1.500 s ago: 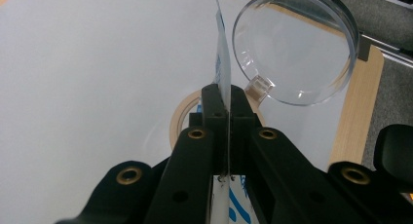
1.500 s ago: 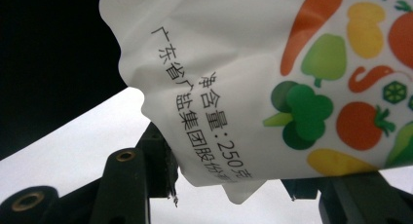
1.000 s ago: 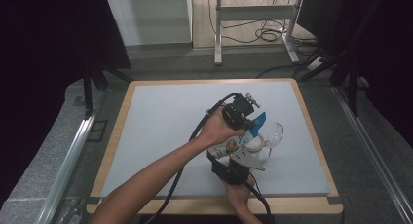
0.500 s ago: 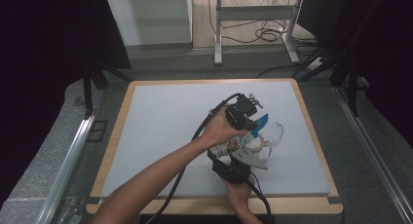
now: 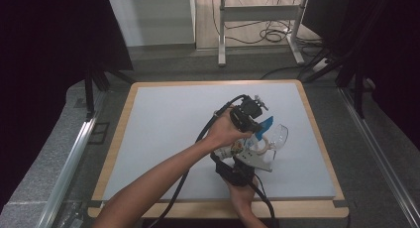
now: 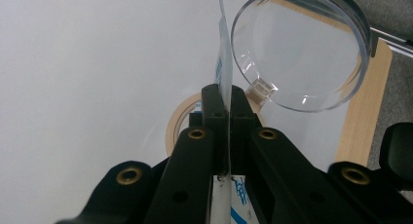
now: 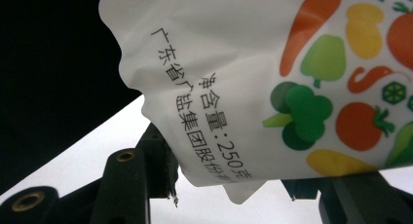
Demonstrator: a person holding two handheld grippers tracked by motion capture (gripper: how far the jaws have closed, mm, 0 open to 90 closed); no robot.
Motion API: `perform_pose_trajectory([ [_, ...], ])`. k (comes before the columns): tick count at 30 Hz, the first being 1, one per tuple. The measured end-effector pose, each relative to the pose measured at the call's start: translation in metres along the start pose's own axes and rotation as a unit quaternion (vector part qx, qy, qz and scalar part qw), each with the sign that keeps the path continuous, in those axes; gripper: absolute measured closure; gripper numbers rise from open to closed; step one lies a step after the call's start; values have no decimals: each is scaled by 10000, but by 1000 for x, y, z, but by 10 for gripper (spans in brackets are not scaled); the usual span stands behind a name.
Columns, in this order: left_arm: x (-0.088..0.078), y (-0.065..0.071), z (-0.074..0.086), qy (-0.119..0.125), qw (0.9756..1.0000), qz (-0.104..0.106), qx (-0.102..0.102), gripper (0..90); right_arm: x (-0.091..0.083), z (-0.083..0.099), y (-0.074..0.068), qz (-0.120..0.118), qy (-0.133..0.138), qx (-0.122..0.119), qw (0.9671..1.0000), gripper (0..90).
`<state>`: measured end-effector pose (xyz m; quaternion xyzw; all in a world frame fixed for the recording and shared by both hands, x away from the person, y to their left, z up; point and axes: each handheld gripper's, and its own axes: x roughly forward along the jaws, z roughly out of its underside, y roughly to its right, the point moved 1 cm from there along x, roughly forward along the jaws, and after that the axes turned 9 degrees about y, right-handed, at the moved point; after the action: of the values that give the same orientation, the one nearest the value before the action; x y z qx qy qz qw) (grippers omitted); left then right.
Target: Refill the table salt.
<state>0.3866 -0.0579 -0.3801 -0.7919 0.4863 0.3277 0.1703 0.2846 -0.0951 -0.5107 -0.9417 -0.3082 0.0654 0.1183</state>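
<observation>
A white pouch (image 5: 241, 148) printed with vegetables (image 7: 311, 87) is held up over the right half of the table between both grippers. My left gripper (image 5: 257, 126) (image 6: 224, 95) is shut on the pouch's thin upper edge (image 6: 223, 63), which has a blue corner (image 5: 266, 123). Lower down, my right gripper (image 5: 242, 162) (image 7: 229, 173) has its jaws closed on the pouch's bottom end. A clear round plastic cup (image 5: 278, 135) (image 6: 297, 58) lies on the table just beyond the left gripper's tips.
The white table top (image 5: 168, 134) has a wooden rim (image 5: 317, 124). A tan ring (image 6: 176, 122) shows below the pouch in the left gripper view. Black cables (image 5: 208, 129) trail from both grippers. Metal rails and a desk frame (image 5: 257, 25) stand beyond the table.
</observation>
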Motion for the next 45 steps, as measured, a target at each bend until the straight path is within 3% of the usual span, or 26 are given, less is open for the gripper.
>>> perform_pose_trajectory([
  [25,-3,0,0,-46,10000,0,24,900,2,-1,-3,6,41,37,10000,487],
  [45,-6,-4,2,-40,9999,86,100,900,11,0,-8,173,113,50,9998,488],
])
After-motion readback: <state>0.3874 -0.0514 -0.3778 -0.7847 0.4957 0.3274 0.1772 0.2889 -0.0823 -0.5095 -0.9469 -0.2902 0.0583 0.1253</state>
